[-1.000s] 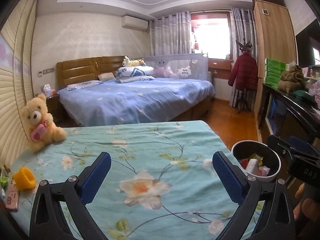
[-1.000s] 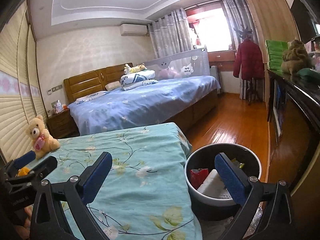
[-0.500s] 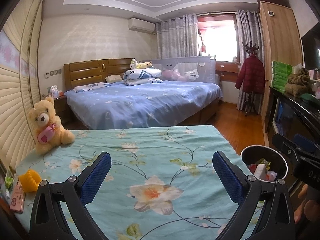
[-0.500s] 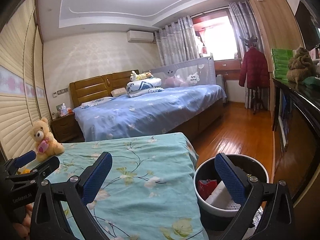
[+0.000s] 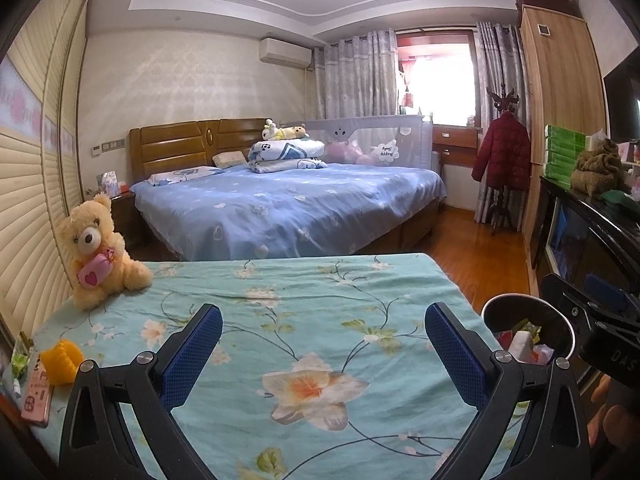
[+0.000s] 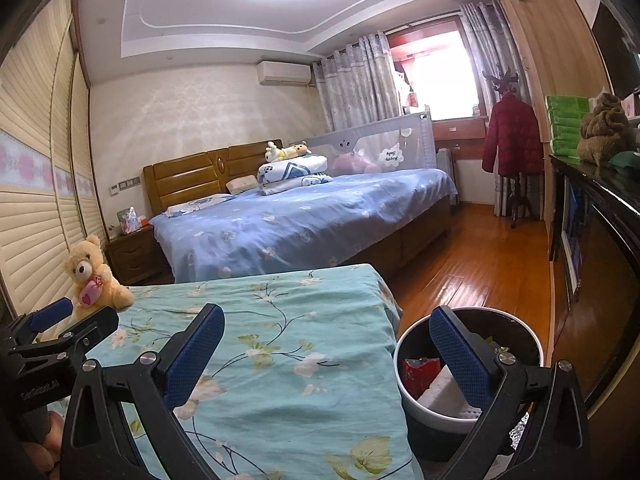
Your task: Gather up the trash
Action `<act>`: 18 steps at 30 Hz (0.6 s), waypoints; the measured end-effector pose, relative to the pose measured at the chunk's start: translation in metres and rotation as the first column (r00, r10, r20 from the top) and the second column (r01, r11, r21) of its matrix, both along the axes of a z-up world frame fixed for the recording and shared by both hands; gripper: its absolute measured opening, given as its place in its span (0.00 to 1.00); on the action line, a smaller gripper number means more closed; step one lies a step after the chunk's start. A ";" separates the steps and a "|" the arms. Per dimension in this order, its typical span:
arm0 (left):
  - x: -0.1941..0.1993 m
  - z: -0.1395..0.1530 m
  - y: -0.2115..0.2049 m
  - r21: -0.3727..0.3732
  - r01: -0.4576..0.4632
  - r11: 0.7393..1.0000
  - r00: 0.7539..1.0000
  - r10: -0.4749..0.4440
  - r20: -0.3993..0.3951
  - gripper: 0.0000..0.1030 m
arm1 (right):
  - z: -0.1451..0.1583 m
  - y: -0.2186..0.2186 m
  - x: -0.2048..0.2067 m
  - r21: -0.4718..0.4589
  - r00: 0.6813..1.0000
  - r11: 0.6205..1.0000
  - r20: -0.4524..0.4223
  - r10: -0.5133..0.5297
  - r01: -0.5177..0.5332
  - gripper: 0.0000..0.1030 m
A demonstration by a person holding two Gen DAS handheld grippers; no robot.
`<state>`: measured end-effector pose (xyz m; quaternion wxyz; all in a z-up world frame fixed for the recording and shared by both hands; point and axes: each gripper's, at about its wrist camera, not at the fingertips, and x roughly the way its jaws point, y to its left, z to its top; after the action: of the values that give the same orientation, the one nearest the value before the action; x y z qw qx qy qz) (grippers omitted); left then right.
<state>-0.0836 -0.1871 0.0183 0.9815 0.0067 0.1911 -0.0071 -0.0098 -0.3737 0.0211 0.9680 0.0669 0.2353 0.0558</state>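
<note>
A round waste bin (image 6: 404,372) stands on the floor off the right edge of the floral-sheeted bed (image 6: 280,320). It holds a red wrapper (image 6: 416,370), a white block (image 6: 440,392) and other scraps. The bin also shows in the left wrist view (image 5: 560,320). My left gripper (image 5: 323,344) is open and empty above the floral sheet (image 5: 304,300). My right gripper (image 6: 326,348) is open and empty over the bed's right edge, its right finger above the bin. Each gripper shows in the other's view, the right one (image 5: 592,316) and the left one (image 6: 60,328).
A yellow teddy bear (image 5: 98,252) sits at the far left of the floral bed. A yellow object (image 5: 60,360) and a pink phone (image 5: 38,396) lie at the near left. A blue bed (image 5: 288,204), a dark cabinet (image 6: 600,240) and wooden floor (image 6: 480,256) lie beyond.
Both grippers have pulled back and tilted up a little, so the bin and bed sit lower and smaller in view. Both stay open and empty.
</note>
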 end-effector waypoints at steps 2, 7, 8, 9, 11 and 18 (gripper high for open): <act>0.000 0.000 0.000 0.003 0.003 1.000 1.000 -0.003 0.002 0.99 | 0.001 -0.001 -0.001 0.001 1.000 1.000 0.000 0.000 0.000 1.00; 0.000 -0.001 0.000 0.016 0.009 1.000 1.000 -0.010 0.005 0.99 | 0.001 -0.001 -0.001 0.009 1.000 1.000 -0.003 0.003 -0.003 1.00; 0.000 -0.001 0.000 0.018 0.012 1.000 1.000 -0.013 0.006 0.99 | 0.001 -0.001 -0.001 0.009 1.000 1.000 -0.003 0.002 -0.002 1.00; 0.000 -0.001 0.000 0.018 0.015 1.000 1.000 -0.015 0.005 0.99 | 0.001 -0.001 -0.001 0.008 1.000 1.000 -0.002 0.002 -0.002 1.00; 0.001 -0.002 0.000 0.015 0.017 1.000 1.000 -0.017 0.001 0.99 | 0.002 -0.001 -0.001 0.006 1.000 1.000 -0.002 0.002 -0.002 1.00; 0.002 -0.002 0.002 0.009 0.017 1.000 1.000 -0.017 -0.002 0.99 | 0.003 -0.001 -0.001 0.009 1.000 1.000 0.001 0.005 -0.005 1.00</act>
<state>-0.0820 -0.1856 0.0167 0.9812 0.0127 0.1919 -0.0146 -0.0106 -0.3743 0.0243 0.9677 0.0705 0.2345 0.0592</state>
